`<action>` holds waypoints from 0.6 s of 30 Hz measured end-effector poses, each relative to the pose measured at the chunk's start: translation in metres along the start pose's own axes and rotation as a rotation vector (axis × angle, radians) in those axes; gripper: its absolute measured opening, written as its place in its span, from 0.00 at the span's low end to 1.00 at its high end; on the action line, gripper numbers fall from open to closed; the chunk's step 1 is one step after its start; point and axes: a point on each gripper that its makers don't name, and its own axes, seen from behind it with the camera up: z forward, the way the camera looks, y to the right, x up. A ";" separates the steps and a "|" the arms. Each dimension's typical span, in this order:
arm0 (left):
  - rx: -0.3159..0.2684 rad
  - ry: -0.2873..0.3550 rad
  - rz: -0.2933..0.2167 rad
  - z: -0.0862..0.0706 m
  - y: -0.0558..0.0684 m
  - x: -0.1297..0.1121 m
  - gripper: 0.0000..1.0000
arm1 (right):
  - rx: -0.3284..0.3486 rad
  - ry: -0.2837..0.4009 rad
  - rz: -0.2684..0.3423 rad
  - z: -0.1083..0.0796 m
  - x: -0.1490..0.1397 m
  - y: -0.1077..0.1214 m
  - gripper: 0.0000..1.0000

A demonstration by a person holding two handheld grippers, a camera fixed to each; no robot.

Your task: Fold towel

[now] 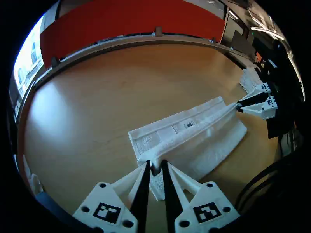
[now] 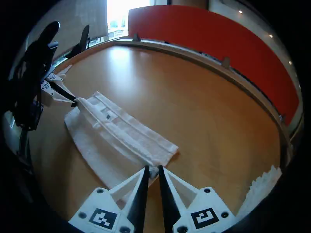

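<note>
A white towel lies partly folded on the wooden table, stretched between the two grippers with one long fold raised as a ridge. My left gripper is shut on the towel's near end, cloth bunched between its fingers. At the far end the right gripper pinches the opposite edge. In the right gripper view the same towel runs from my right gripper, shut on its near end, to the left gripper holding the far end. A small label shows on the towel's top face.
A red partition runs behind the table's curved far rim. Another white cloth lies at the table's edge beside the right gripper. A black chair and dark cables stand off the table's side. Bare wood spreads beyond the towel.
</note>
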 end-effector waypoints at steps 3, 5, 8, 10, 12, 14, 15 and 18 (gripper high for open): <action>0.014 0.005 0.004 0.003 -0.004 0.002 0.35 | -0.017 -0.001 0.000 0.003 0.000 0.004 0.27; 0.025 0.007 0.009 0.004 -0.007 0.003 0.42 | -0.023 -0.006 0.002 0.005 -0.001 0.005 0.35; 0.038 0.003 0.015 0.006 -0.011 0.003 0.47 | -0.034 -0.011 0.004 0.009 -0.002 0.008 0.54; 0.044 0.002 0.016 0.007 -0.012 0.002 0.51 | -0.040 -0.009 0.005 0.010 -0.002 0.009 0.64; 0.050 0.002 0.016 0.008 -0.014 0.003 0.54 | -0.045 -0.007 0.006 0.010 -0.002 0.010 0.67; 0.054 0.004 0.015 0.009 -0.015 0.004 0.54 | -0.045 -0.008 0.008 0.011 -0.002 0.011 0.69; 0.056 0.006 0.015 0.009 -0.015 0.005 0.54 | -0.047 -0.009 0.010 0.011 -0.002 0.012 0.70; 0.061 0.009 0.014 0.009 -0.017 0.007 0.54 | -0.055 -0.010 0.013 0.011 -0.002 0.015 0.70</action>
